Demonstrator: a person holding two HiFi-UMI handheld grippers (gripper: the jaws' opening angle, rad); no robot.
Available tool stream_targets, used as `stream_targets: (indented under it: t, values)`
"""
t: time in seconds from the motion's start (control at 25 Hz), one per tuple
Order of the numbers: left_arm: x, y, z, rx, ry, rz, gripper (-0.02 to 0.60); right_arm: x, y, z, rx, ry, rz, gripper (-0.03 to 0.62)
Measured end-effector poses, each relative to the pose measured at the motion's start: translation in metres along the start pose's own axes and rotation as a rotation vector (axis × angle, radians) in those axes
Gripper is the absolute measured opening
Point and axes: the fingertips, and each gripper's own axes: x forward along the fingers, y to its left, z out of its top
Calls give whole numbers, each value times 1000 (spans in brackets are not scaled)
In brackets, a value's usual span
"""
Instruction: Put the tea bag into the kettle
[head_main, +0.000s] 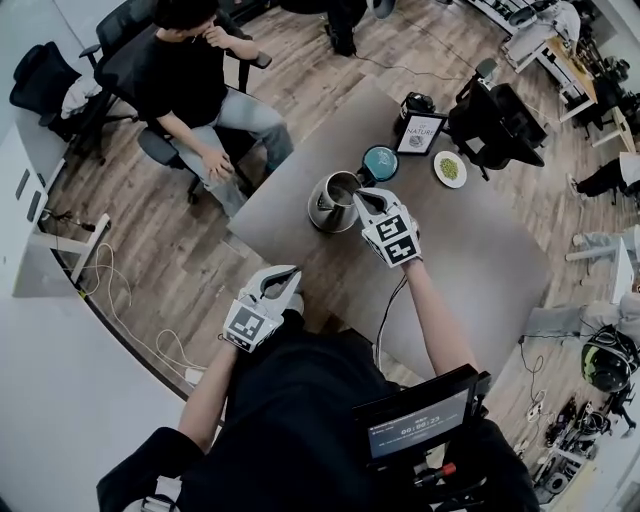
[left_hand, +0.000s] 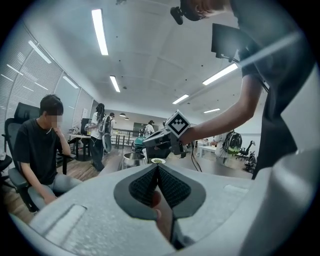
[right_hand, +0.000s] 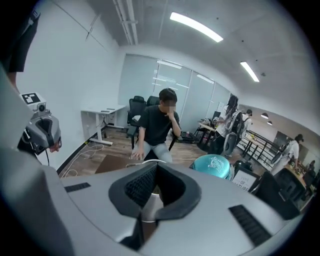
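Grey table (head_main: 470, 260) is standing on wood floor, carrying five things bunched toward its far side. Open steel kettle (head_main: 330, 205) is sitting near the far left edge, with a teal round container (head_main: 380, 160) just beside it. A framed sign (head_main: 420, 135) is standing further right, a dark jar (head_main: 415, 103) just behind it and a small white plate (head_main: 449, 168) holding something green just beside it.
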Motion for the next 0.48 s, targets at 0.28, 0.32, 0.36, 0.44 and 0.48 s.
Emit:
stream_targets:
  t: [0.28, 0.32, 0.36, 0.44, 0.48]
  values:
    - [11, -13, 14, -11, -4, 25, 3, -64, 10, 24, 94, -206, -21, 6]
    - [13, -16, 18, -27, -13, 31, 3, -74, 10, 24, 109, -226, -25, 6]
    - [14, -19, 22, -37, -23, 38, 3, -83, 12, 24, 117, -241, -26, 6]
    - [19, -26, 32, -37, -34, 56, 3, -100, 18, 23, 112, -256, -21, 6]
    - [22, -30, 36, -36, -35, 63, 4, -108, 21, 23, 108, -265, -16, 6]
